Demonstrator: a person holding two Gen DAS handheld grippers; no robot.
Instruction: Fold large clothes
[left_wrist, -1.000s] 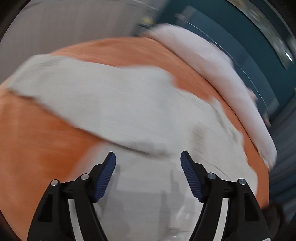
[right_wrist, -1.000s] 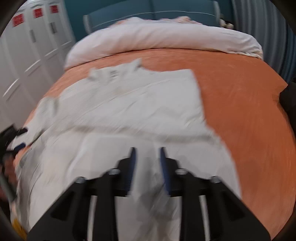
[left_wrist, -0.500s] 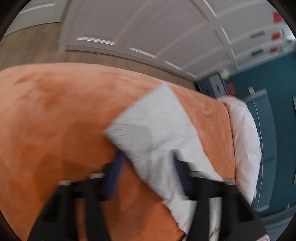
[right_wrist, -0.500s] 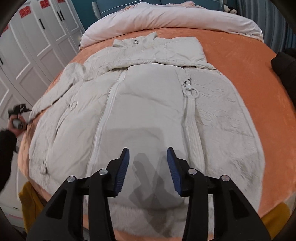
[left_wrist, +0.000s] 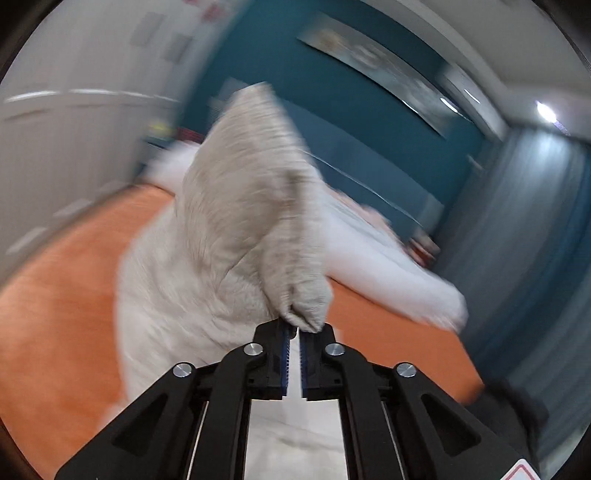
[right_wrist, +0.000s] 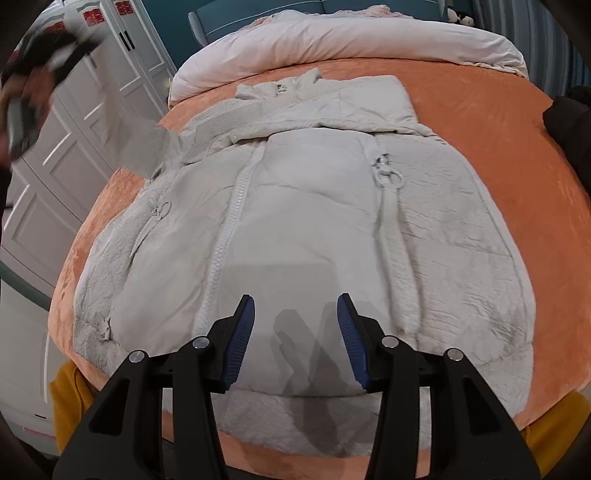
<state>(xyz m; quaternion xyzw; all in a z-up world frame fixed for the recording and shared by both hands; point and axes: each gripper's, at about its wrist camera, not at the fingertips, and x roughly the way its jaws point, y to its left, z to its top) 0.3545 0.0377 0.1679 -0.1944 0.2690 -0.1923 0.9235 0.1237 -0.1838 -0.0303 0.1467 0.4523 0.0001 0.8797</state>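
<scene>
A large cream padded coat (right_wrist: 303, 229) lies front-up on an orange bed (right_wrist: 517, 155), collar toward the far pillows. Its right sleeve is folded across the chest. My left gripper (left_wrist: 293, 332) is shut on the cuff of the coat's left sleeve (left_wrist: 251, 192) and holds it lifted above the bed. In the right wrist view that gripper (right_wrist: 22, 103) shows blurred at the upper left, with the sleeve (right_wrist: 147, 151) stretched up from the coat. My right gripper (right_wrist: 295, 332) is open and empty above the coat's hem, between the two zippers.
A white duvet (right_wrist: 351, 37) lies along the head of the bed against a teal headboard. White wardrobe doors (right_wrist: 55, 155) stand to the left. A dark object (right_wrist: 569, 114) sits at the bed's right edge. Yellow fabric (right_wrist: 66, 402) shows below the bed's front edge.
My left gripper has closed on the left sleeve's cuff and lifted it up off the bed. My right gripper has opened wider and stayed over the hem.
</scene>
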